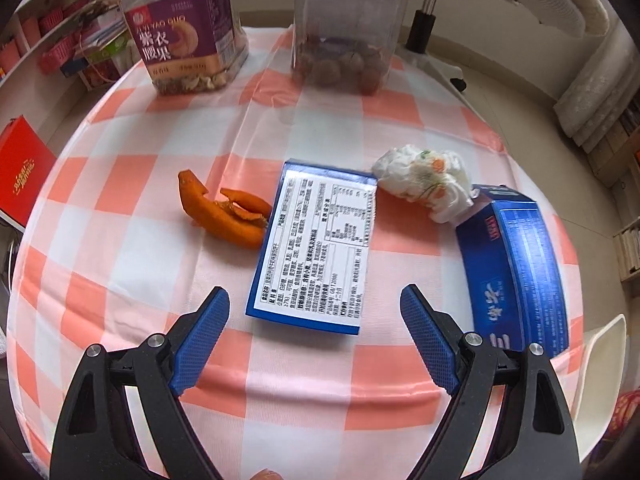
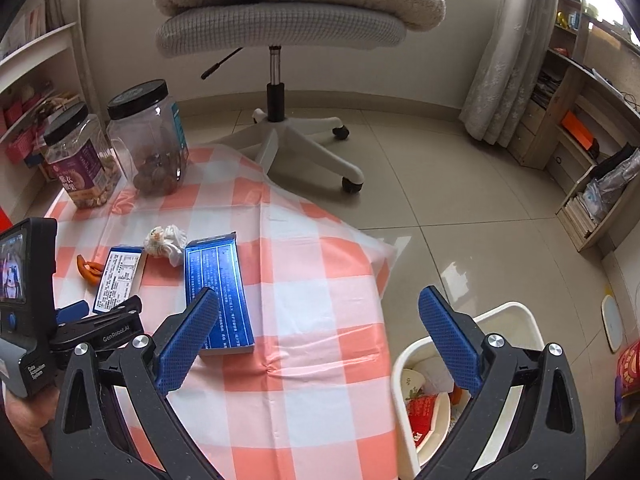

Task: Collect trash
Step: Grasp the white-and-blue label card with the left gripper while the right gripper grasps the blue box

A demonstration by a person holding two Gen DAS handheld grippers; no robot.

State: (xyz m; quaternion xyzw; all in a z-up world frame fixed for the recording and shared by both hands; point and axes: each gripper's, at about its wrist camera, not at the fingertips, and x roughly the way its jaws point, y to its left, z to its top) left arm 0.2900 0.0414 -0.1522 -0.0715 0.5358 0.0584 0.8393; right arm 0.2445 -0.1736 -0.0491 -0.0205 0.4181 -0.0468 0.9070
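Observation:
Orange peel (image 1: 228, 212) lies on the checked tablecloth (image 1: 120, 240), left of a flat blue packet (image 1: 316, 248) with a white label. A crumpled tissue (image 1: 428, 184) lies beyond a blue box (image 1: 516, 264) at the right. My left gripper (image 1: 314, 300) is open and empty, just in front of the flat packet. My right gripper (image 2: 318, 300) is open and empty, over the table's right edge, above a white trash bin (image 2: 516, 312) that holds wrappers. The right wrist view also shows the peel (image 2: 88, 270), packet (image 2: 118, 276), tissue (image 2: 166, 242) and blue box (image 2: 218, 292).
Two clear snack jars (image 1: 188, 36) (image 1: 344, 28) stand at the table's far edge. An office chair (image 2: 288, 24) stands on the tiled floor behind the table. Shelves line the left and right walls. A red box (image 1: 20, 168) sits left of the table.

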